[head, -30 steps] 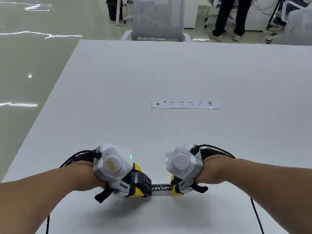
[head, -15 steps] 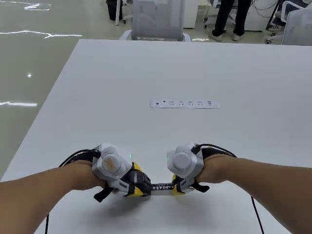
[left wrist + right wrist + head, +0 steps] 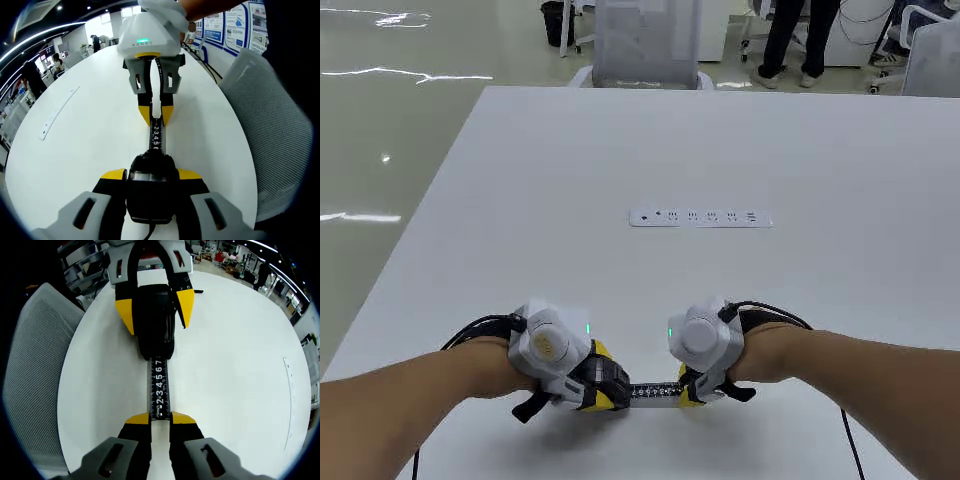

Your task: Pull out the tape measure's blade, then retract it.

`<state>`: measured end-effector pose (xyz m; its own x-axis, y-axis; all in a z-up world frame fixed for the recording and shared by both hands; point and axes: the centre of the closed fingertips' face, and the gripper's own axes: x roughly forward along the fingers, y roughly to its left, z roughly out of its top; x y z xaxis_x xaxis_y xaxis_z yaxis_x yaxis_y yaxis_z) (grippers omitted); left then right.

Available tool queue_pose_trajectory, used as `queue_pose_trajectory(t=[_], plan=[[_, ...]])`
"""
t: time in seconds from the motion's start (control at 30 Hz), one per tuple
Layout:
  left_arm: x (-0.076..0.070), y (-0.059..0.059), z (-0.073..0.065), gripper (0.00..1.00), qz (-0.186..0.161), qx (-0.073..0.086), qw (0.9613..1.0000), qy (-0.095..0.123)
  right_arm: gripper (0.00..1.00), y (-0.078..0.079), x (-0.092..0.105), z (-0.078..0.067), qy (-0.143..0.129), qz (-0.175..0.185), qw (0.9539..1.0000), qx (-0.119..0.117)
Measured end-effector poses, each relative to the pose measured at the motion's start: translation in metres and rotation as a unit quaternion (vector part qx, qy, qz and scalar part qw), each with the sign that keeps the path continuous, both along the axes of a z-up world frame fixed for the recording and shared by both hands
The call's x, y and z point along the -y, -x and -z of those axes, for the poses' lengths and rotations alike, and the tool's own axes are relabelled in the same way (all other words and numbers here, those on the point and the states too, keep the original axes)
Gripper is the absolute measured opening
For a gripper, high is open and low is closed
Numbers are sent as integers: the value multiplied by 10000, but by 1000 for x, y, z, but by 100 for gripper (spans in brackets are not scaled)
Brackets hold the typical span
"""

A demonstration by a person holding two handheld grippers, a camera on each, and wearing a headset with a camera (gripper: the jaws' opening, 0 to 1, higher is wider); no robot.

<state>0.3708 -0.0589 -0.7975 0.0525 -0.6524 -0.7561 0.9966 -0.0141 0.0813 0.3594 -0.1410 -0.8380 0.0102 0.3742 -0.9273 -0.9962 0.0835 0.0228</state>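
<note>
The black tape measure case point(image 3: 610, 382) lies low over the white table point(image 3: 740, 140), near its front edge, with my left gripper point(image 3: 598, 386) shut on it. In the left gripper view the case point(image 3: 152, 187) sits between my yellow-tipped jaws. A short length of numbered blade point(image 3: 655, 390) runs from it to my right gripper point(image 3: 686, 393), which is shut on the blade's end. In the right gripper view the blade point(image 3: 159, 382) shows marks 2 to 7, and its tip is pinched at my right gripper point(image 3: 160, 418). The case point(image 3: 156, 322) is straight ahead.
A white power strip point(image 3: 700, 217) lies flat in the middle of the table. A grey mesh chair point(image 3: 645, 40) stands at the far edge, and a person's legs point(image 3: 798, 35) are behind it. The table's front edge is just under both hands.
Both grippers have kept their hold. The right gripper has drawn slightly away from the case, so the stretch of blade between them is a little longer.
</note>
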Motion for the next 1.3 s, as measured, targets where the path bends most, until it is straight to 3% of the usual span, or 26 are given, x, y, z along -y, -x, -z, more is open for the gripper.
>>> queue_pose_trajectory(t=[0.53, 1.3], plan=[[1, 0, 1, 32, -11, -2, 10000, -32, 11, 1, 22, -1, 97, 11, 10000, -5], [2, 1, 1, 33, -3, -13, 10000, 25, 11, 3, 39, 0, 181, 94, 9998, -9]])
